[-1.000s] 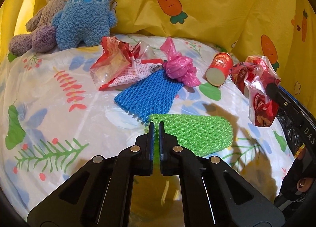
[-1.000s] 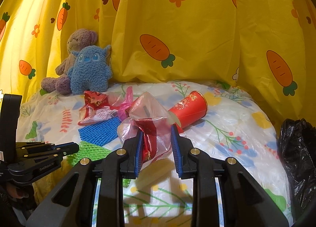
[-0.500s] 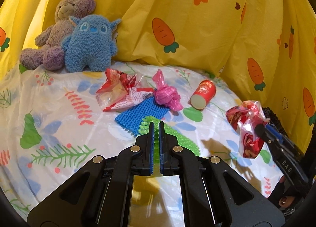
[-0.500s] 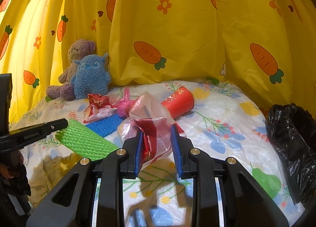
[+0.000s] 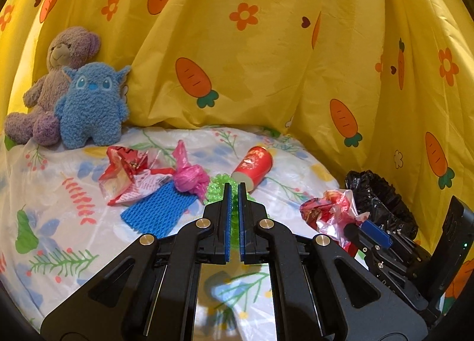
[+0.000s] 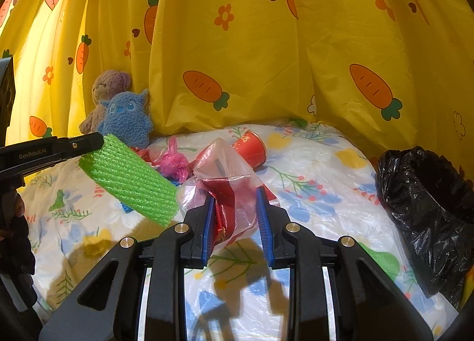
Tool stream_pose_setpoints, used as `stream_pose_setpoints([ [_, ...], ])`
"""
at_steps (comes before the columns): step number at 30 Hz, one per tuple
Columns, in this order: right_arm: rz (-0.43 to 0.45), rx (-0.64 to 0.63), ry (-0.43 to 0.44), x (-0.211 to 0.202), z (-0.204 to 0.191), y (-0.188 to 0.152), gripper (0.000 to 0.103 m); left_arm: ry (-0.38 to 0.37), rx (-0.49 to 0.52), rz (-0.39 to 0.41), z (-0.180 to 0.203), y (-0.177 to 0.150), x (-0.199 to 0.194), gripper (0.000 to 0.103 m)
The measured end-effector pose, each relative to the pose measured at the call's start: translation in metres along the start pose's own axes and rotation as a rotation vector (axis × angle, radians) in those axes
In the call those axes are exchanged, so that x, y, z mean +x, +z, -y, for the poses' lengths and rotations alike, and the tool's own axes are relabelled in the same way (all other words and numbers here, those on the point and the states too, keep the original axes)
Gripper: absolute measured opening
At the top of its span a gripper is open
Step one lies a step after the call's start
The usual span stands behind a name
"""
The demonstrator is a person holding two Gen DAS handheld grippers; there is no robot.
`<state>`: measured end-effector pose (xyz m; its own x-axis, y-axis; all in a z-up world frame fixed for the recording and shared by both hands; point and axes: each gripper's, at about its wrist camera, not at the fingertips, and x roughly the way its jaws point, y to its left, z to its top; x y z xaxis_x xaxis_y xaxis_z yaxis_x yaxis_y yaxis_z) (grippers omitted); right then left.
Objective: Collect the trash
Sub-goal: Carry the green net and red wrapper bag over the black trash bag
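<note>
My left gripper (image 5: pixel 234 189) is shut on a green foam net (image 6: pixel 130 181), which hangs in the air above the bed. In the left wrist view only a bit of the green foam net (image 5: pixel 217 188) shows past the fingertips. My right gripper (image 6: pixel 234 195) is shut on a crumpled red and clear plastic bag (image 6: pixel 229 189); that bag (image 5: pixel 331 213) shows at the right in the left wrist view, close to the black trash bag (image 5: pixel 382 201). On the bed lie a blue foam net (image 5: pixel 158 210), a pink plastic bag (image 5: pixel 189 176), a red snack wrapper (image 5: pixel 127 175) and a red paper cup (image 5: pixel 254 166).
The black trash bag (image 6: pixel 429 204) stands open at the bed's right edge. A purple bear (image 5: pixel 56 86) and a blue plush (image 5: pixel 91 106) sit at the back left. A yellow carrot curtain (image 5: pixel 266 59) closes off the back. A person's hand (image 6: pixel 11 207) holds the left gripper.
The left gripper rose off the bed with the green net and swung right. The right gripper carried its plastic bag right, nearer the black trash bag.
</note>
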<state>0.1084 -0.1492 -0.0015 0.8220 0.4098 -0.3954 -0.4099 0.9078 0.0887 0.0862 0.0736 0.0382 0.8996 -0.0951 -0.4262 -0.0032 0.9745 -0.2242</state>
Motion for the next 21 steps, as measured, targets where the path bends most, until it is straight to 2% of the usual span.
stream_pose_setpoints([
  [21, 0.035, 0.047, -0.128, -0.011, 0.058, 0.003, 0.028, -0.125, 0.114, -0.016, 0.083, 0.016, 0.046, 0.003],
])
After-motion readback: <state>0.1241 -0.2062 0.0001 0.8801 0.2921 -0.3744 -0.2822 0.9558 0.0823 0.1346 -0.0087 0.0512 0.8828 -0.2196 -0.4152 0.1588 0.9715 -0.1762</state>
